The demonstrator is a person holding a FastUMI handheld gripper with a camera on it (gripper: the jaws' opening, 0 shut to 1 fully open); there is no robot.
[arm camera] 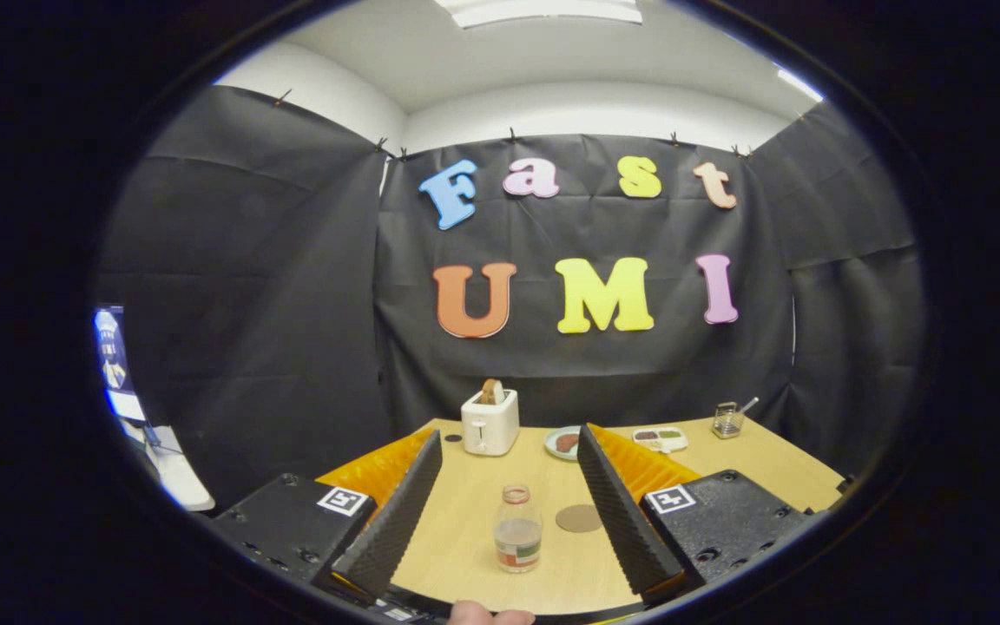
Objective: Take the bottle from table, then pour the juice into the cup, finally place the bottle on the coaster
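A small clear bottle (518,540) with a reddish rim and a coloured label stands upright on the wooden table (465,538). It holds a little pale liquid. It sits between my two fingers, closer to their base, and touches neither one. My gripper (509,437) is open wide. A round brown coaster (579,518) lies flat just right of the bottle, close to the right finger. A small clear cup (727,421) with a utensil in it stands at the table's far right, beyond the right finger.
A white toaster (490,423) with a slice of bread in it stands beyond the fingertips. To its right lie a small plate (563,442) with food and a white tray (660,438). Part of a hand (490,616) shows below the bottle.
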